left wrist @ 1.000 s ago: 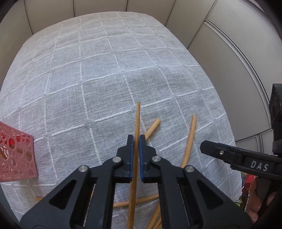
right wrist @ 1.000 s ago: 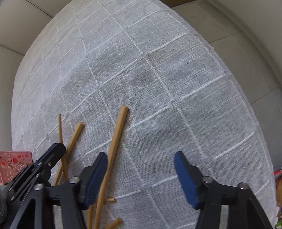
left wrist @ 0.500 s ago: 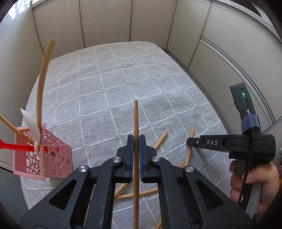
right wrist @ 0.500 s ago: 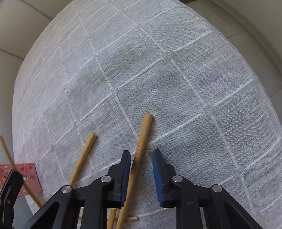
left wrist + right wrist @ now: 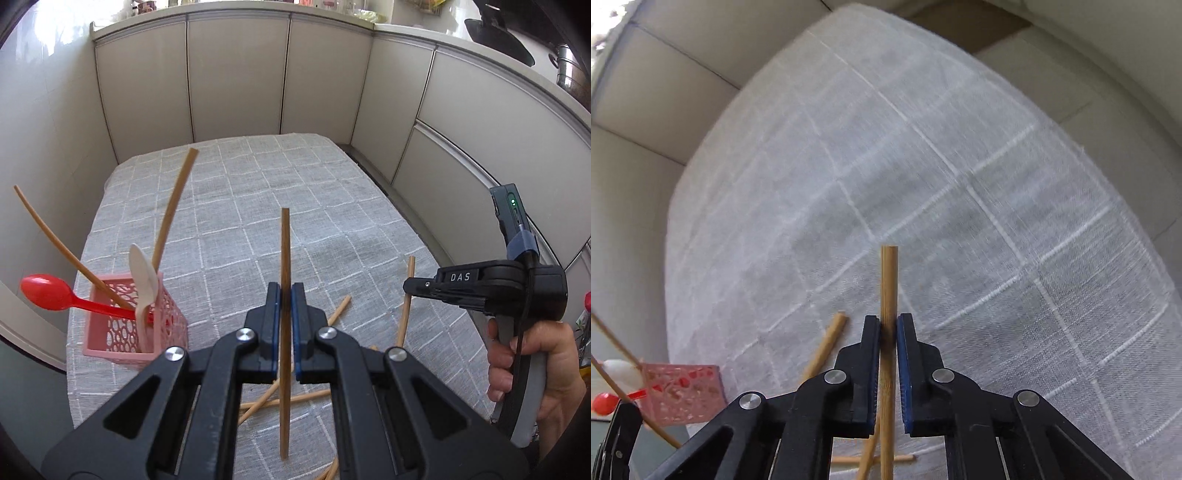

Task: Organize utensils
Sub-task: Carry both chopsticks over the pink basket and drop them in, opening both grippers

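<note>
Left wrist view: left gripper [image 5: 284,295] clamping one wooden chopstick [image 5: 284,251], lower end crossing loose chopsticks [image 5: 291,398] lying partly hidden behind the black fingers. Pink basket [image 5: 110,332] standing left on the checked tablecloth [image 5: 258,192], holding red spoon [image 5: 48,291]. Right gripper [image 5: 888,325] pinching another chopstick [image 5: 888,280], background blurring.

basket [image 5: 110,332]: on the table [image 5: 258,192], at its left edge
spoons [image 5: 142,266]: in the basket
loose chopsticks [image 5: 338,314]: right of the basket
</note>
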`<state>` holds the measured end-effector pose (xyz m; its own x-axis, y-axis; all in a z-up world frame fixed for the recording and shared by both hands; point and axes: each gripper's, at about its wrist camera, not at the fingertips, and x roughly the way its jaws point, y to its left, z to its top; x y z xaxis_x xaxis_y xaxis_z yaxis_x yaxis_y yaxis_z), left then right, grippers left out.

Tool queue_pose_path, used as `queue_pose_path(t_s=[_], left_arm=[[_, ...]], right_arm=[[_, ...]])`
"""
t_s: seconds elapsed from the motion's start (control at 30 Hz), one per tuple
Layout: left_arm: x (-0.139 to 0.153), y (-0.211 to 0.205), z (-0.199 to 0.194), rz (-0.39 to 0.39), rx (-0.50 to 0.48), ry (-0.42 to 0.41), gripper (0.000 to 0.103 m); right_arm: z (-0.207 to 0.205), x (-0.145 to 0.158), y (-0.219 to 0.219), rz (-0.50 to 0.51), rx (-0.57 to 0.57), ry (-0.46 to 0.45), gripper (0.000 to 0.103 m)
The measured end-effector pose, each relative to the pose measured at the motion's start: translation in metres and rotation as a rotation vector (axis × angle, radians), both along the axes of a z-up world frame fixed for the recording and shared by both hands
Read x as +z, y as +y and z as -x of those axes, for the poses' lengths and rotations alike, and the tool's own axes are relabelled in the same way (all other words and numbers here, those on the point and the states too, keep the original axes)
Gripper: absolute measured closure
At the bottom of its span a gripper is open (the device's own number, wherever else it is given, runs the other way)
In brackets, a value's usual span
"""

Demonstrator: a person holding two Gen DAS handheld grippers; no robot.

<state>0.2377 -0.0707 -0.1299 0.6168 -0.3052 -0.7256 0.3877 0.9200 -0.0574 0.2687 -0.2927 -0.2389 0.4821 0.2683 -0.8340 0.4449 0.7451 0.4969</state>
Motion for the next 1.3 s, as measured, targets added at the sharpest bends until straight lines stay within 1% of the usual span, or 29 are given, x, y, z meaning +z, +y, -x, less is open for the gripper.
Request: queue_pose_path(t_s=[0.2,0.3,0.5,0.6,0.7,0.93,1.1,1.3], left_arm=[[0.035,0.025,0.024,0.046,0.004,-0.101,0.097],[0.05,0.037,0.035,0.073,0.011,-0.149,0.097],[0.08,0.058,0.055,0.141,0.015,-0.237,0.097],[0.091,0.07,0.058,0.173,0.028,-0.274,0.097],[0.101,0.088,0.059,0.206,0.061,-0.308,0.097],[0.108,0.113,0.052,0.242,0.184,-0.38,0.097],[0.104,0.12,0.048,0.201,0.248,-0.415,0.097],[0.089,0.114,0.036,0.119,0.272,-0.434,0.097]], right_arm=[[0.03,0.063,0.025,0.139,0.075,-0.165,0.095],[0.046,0.09,0.043,0.206,0.101,-0.249,0.095],[0.066,0.133,0.073,0.282,0.142,-0.406,0.095],[0.075,0.153,0.084,0.308,0.156,-0.476,0.095],[0.077,0.166,0.092,0.304,0.172,-0.531,0.095],[0.075,0.181,0.113,0.26,0.183,-0.611,0.095],[0.071,0.188,0.129,0.232,0.192,-0.663,0.095],[0.061,0.191,0.142,0.199,0.19,-0.694,0.095]])
